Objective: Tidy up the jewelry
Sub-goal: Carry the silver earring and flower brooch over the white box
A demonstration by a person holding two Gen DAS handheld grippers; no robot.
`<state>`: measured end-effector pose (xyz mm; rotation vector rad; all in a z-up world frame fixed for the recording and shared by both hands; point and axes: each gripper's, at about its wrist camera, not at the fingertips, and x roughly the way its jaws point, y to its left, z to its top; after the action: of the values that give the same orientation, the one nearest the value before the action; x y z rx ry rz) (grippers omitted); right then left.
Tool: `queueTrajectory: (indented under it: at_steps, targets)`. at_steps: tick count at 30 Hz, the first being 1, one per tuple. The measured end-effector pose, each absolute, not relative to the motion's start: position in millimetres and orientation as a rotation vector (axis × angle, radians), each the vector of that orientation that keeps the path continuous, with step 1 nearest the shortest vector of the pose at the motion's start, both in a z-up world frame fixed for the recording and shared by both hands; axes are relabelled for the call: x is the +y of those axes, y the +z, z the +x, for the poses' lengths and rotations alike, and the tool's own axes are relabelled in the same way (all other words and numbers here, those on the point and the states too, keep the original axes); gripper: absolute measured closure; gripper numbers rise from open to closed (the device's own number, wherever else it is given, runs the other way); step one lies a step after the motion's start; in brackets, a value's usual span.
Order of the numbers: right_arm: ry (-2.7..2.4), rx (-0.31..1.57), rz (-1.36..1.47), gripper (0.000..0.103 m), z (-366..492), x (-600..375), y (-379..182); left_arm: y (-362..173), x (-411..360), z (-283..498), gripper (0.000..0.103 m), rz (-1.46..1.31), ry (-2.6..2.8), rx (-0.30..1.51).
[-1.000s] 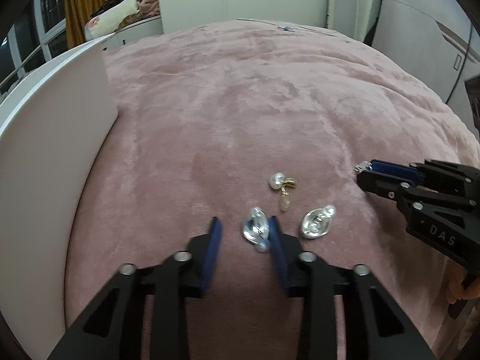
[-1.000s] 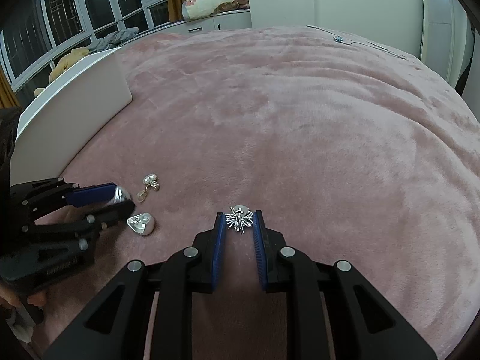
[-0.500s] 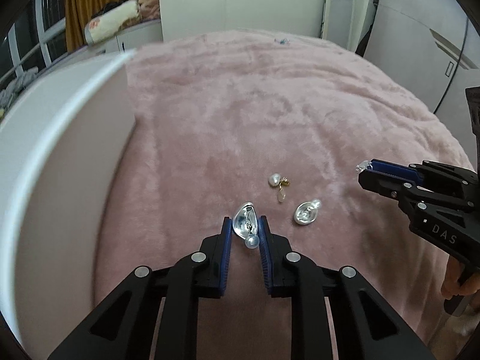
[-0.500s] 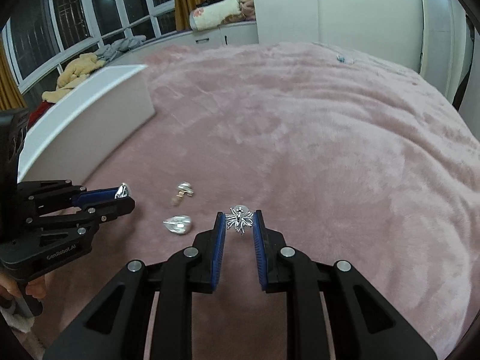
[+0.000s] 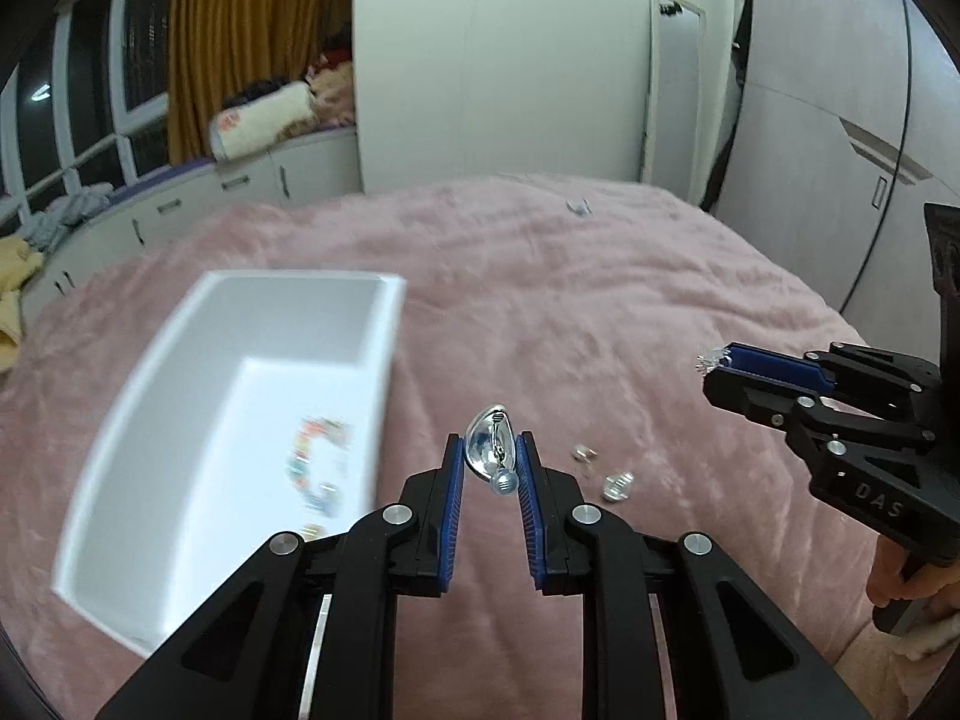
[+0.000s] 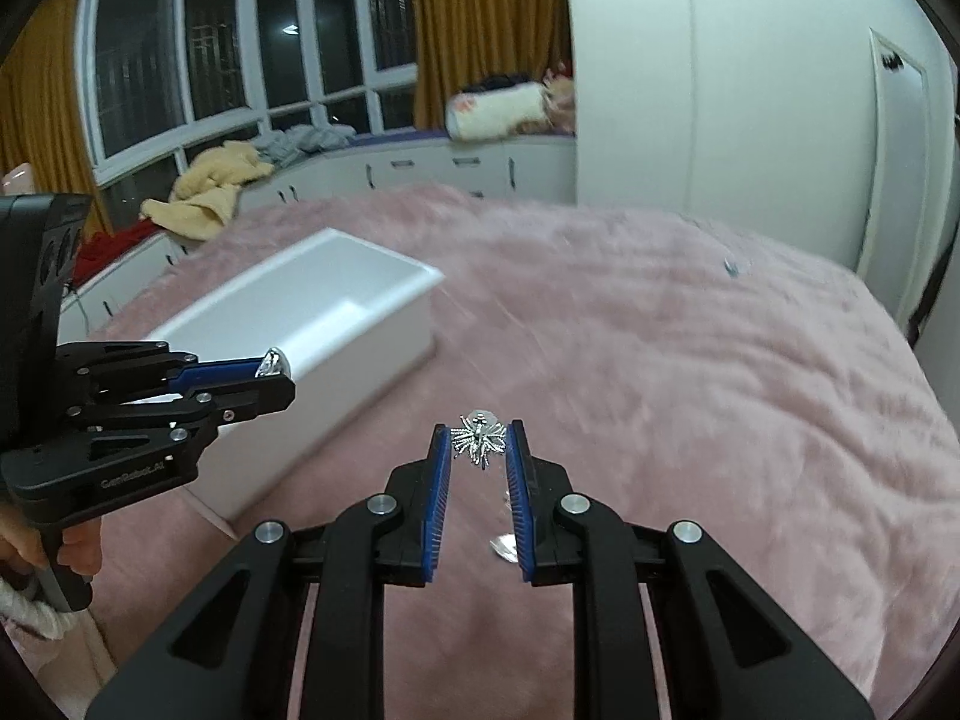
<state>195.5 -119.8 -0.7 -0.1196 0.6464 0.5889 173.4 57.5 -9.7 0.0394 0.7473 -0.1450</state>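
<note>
My left gripper (image 5: 491, 457) is shut on a silver leaf-shaped earring (image 5: 491, 450) with a pearl drop, held in the air above the pink bedspread (image 5: 540, 300). My right gripper (image 6: 479, 447) is shut on a spiky silver brooch (image 6: 479, 443), also lifted off the bed. Each gripper shows in the other's view: the right gripper (image 5: 717, 363) at the right, the left gripper (image 6: 273, 369) at the left. A white open box (image 5: 240, 396) lies on the bed to the left, with colourful jewelry (image 5: 315, 468) inside. Two small earrings (image 5: 600, 471) lie on the bedspread.
A small silver piece (image 5: 579, 207) lies far back on the bed. White cabinets with piled clothes (image 6: 240, 174) run under the windows behind. A white wardrobe (image 5: 510, 60) stands beyond the bed. A hand (image 5: 912, 570) grips the right handle.
Both grippers rose from the bed with their pieces. The left one closed on the leaf earring and lifted it. The white box's inside came into view.
</note>
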Motion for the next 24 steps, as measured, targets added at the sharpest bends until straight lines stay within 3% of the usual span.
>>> queueTrajectory:
  at_steps: [9,24]
  targets:
    - [0.66,0.579,-0.164,0.084,187,-57,34,28,133,155,0.081,0.038,-0.057,0.689]
    - [0.763,0.591,-0.24,0.084,203,43,32,-2,220,155,0.081,-0.026,0.006,0.755]
